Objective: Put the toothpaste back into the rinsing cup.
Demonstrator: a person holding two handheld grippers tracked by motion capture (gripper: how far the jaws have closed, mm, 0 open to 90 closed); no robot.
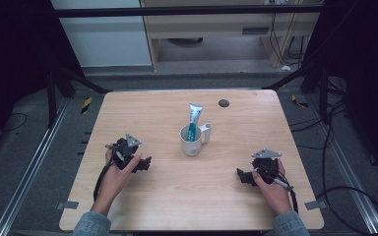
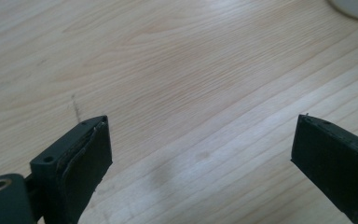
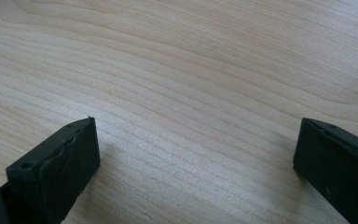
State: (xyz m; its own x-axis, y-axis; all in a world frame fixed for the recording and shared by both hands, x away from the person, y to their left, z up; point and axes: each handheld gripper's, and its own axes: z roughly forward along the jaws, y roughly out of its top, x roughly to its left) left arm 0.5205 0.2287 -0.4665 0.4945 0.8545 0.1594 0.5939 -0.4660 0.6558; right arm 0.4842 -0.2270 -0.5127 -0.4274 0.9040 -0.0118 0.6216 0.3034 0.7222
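In the middle of the light wooden table (image 1: 236,196) stands a white ceramic mug (image 1: 191,141) holding an upright blue-white toothpaste tube (image 1: 194,119), between my left gripper (image 1: 146,162) and right gripper (image 1: 239,173), both wide open and empty.

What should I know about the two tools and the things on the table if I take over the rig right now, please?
Left tool: open, holding nothing, low over the table left of the mug.
Right tool: open, holding nothing, low over the table right of the mug.
Mug: white, upright near the table's middle, handle to the right.
Toothpaste tube: stands in the mug, leaning, its flat end sticking out above the rim.
Done: the tube is in the mug. Left: nothing is gripped, so any further handling has yet to start.
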